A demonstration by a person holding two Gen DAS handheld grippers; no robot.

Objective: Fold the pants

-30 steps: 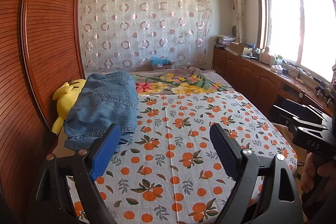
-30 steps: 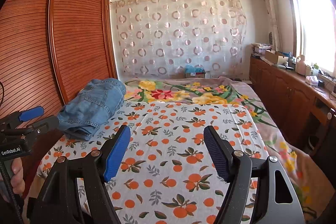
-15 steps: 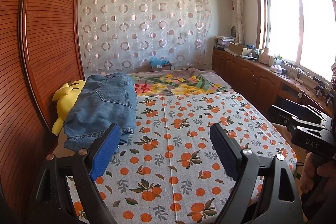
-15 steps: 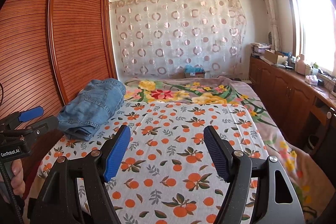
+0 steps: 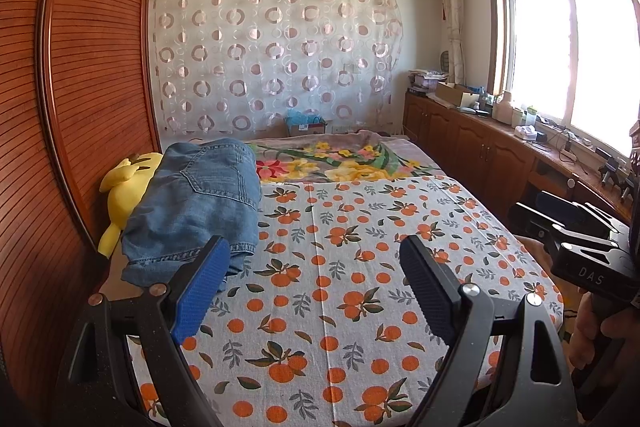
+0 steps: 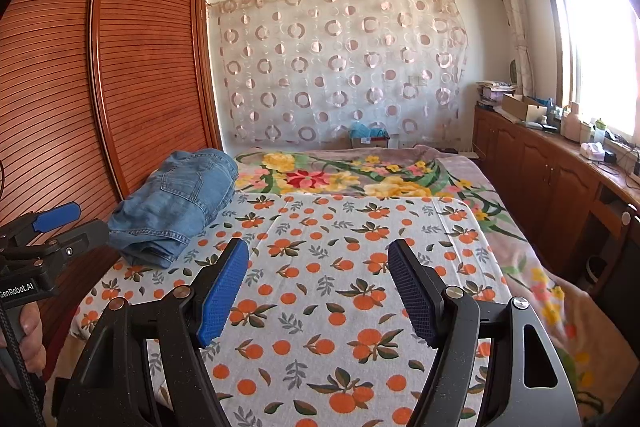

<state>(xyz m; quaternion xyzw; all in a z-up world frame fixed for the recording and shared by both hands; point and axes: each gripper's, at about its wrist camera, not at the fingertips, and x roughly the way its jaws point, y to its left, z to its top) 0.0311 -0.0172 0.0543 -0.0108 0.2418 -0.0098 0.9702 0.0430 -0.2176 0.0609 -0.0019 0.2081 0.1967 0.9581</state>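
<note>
Nothing has moved: our left gripper [image 5: 314,283] and right gripper [image 6: 318,287] hover released over the bed [image 5: 360,267], folded jeans [image 5: 200,199] aside.

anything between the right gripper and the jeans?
No. In the right wrist view only bare orange-print sheet lies between the open right gripper and the folded jeans at the bed's left edge.

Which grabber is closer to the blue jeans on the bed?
Left. The left gripper hangs just in front of the jeans, open. The right gripper hangs open farther to their right.
</note>
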